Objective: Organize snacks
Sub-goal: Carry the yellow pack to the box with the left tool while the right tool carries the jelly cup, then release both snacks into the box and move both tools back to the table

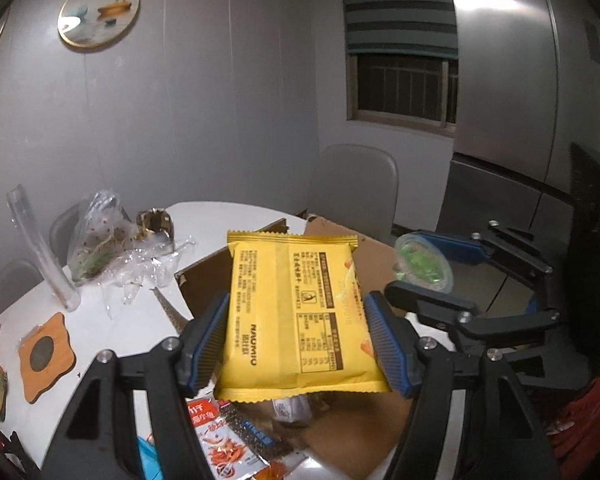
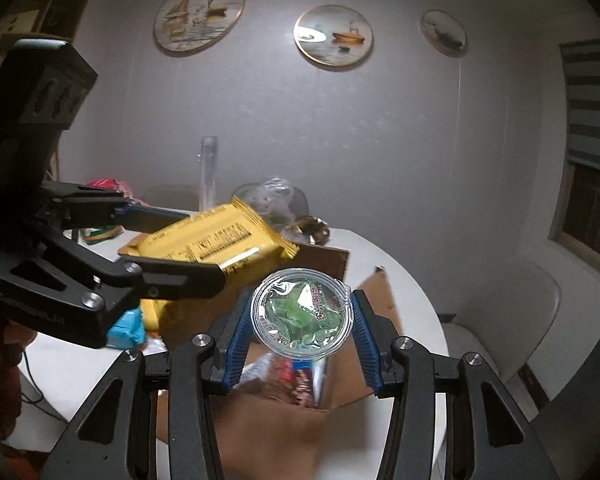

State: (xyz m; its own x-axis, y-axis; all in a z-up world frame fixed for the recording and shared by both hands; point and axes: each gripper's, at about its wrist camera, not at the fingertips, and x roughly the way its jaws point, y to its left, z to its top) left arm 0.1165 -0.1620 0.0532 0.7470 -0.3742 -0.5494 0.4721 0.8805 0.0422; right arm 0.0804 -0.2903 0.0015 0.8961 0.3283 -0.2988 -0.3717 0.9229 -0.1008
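Both tools are loaded and up in the air over the open cardboard box (image 2: 300, 432) on the white surface (image 1: 112, 320). The left tool (image 1: 296, 340) has its pads clamped on the long sides of a yellow snack packet (image 1: 292, 316), which hangs above the box's left side. The right tool (image 2: 302, 340) pinches a clear jelly cup (image 2: 302, 312) with green filling by its rim, right over the box's middle.

That packet looks light and puffy, a soft film bag, so I'd judge the side grip safe but easy to crush; mid-body is the spot. The cup is stiffer, slick plastic with a thin peel lid, so holding across the rim makes sense, and squeezing hard could pop the seal.

Inside the box, wrappers show, red and white, but they're blurred and half covered by the cup. Left of the box, a red packet (image 1: 220, 444) with chilli art is cut by the frame edge. The person is barely visible.
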